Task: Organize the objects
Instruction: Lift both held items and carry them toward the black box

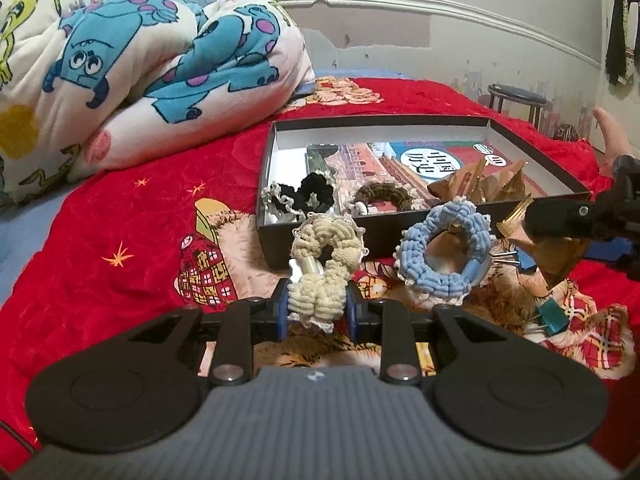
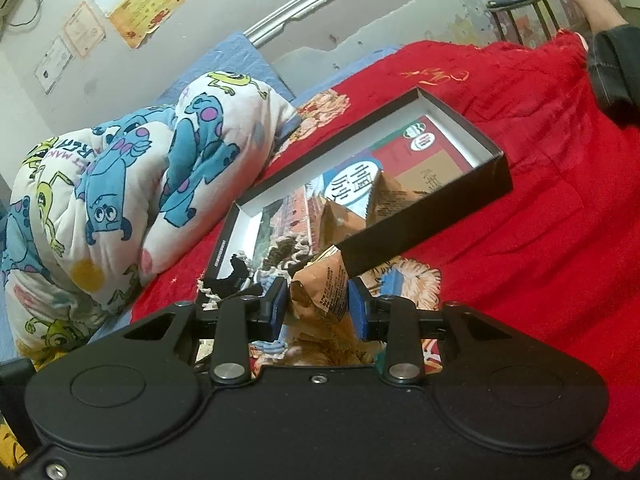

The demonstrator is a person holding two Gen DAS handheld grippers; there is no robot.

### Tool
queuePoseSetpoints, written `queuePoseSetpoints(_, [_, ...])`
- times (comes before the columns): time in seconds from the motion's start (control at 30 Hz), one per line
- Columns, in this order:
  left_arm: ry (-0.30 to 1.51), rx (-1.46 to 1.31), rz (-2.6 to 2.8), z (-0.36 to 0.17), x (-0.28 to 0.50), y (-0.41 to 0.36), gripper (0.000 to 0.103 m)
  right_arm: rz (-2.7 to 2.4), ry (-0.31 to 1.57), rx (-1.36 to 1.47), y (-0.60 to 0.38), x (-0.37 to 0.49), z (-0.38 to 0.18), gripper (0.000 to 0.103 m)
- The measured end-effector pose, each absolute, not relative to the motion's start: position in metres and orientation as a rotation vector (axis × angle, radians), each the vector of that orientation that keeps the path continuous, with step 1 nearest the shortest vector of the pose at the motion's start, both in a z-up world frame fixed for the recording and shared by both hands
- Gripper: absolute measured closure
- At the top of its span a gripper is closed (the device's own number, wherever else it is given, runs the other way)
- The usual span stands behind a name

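Left claw (image 1: pixel 317 300) tilted downward, clamped on cream scrunchie (image 1: pixel 325 264) before box (image 1: pixel 400 232).

You are working in a home bedroom: a bed (image 1: pixel 120 220) under a red blanket, a cartoon-print quilt (image 1: pixel 140 60) bundled at its far left corner, a stool (image 1: pixel 518 98) by the peeling wall (image 1: pixel 400 40), clothes (image 1: pixel 620 20) hanging there, and certificates (image 2: pixel 120 12) taped up.
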State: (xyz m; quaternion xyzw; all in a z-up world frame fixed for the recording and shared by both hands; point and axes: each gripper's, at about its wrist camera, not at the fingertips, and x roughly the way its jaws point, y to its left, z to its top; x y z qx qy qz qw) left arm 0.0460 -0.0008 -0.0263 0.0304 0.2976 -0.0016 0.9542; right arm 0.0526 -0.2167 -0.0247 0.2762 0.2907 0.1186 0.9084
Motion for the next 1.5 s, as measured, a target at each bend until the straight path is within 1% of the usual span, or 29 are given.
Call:
queuePoseSetpoints(0.33, [0.552,0.061,-0.001,-0.019,0.041,0.000,0.072,0.270,0.575,0.551,-0.207,0.049,-0.009,0.071])
queuePoseSetpoints(0.9, [0.417,-0.018,-0.027,0.010,0.031,0.010,0.072,0.345,0.491,0.527,-0.185,0.048,0.029,0.071])
queuePoseSetpoints(1.33, [0.341,-0.115,-0.044,0.035,0.053,0.032,0.072,0.430,0.436,0.520,-0.150,0.074,0.047,0.071])
queuePoseSetpoints(1.43, [0.317,-0.106,-0.042,0.043,0.066,0.034,0.072,0.426,0.428,0.508,-0.151,0.084,0.051,0.071])
queuePoseSetpoints(1.5, [0.314,-0.105,-0.050,0.047,0.076,0.036,0.072,0.441,0.417,0.558,-0.160,0.091,0.049,0.071])
